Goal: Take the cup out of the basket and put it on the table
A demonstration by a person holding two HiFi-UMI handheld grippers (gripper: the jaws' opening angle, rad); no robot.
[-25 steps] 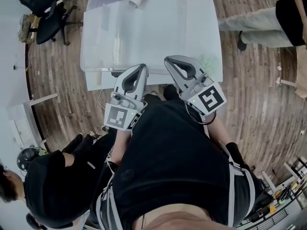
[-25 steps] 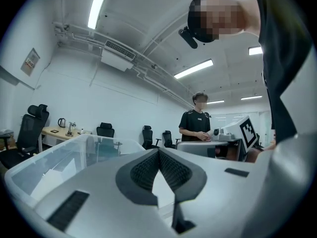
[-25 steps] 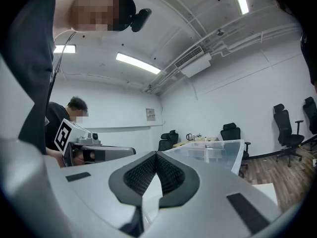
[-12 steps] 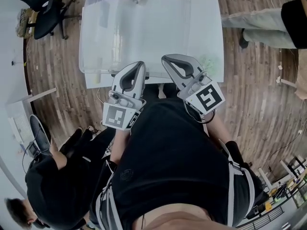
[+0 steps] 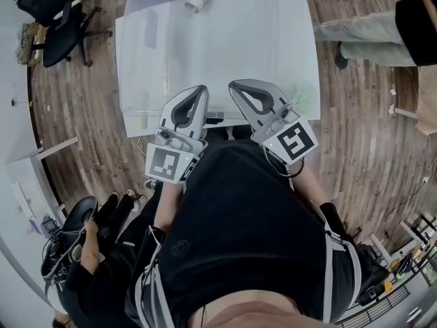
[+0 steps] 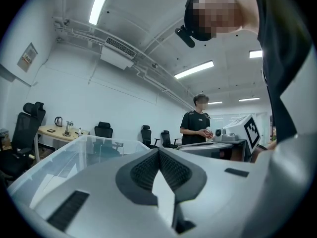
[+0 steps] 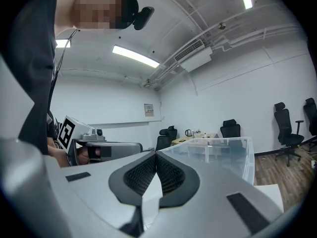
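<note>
A white cup (image 5: 196,1) lies on its side at the far end of the clear plastic basket (image 5: 147,53), which stands on the white table (image 5: 297,39). Both grippers are held close to my chest at the table's near edge, well short of the cup. My left gripper (image 5: 200,89) is shut with nothing in it, its ribbed pads (image 6: 148,170) meeting. To its right, my right gripper (image 5: 234,85) is shut and empty too, pads (image 7: 166,172) pressed together. The basket's rim (image 7: 218,143) shows beyond the right jaws.
Black office chairs (image 5: 54,19) stand on the wood floor at the far left. A person's legs (image 5: 362,39) are beside the table's right side. Another person crouches at the lower left (image 5: 89,251). A person in black (image 6: 197,125) stands past the basket.
Both grippers stay almost still, shut. The person at the lower left has shifted down and back. The view has drifted slightly.
</note>
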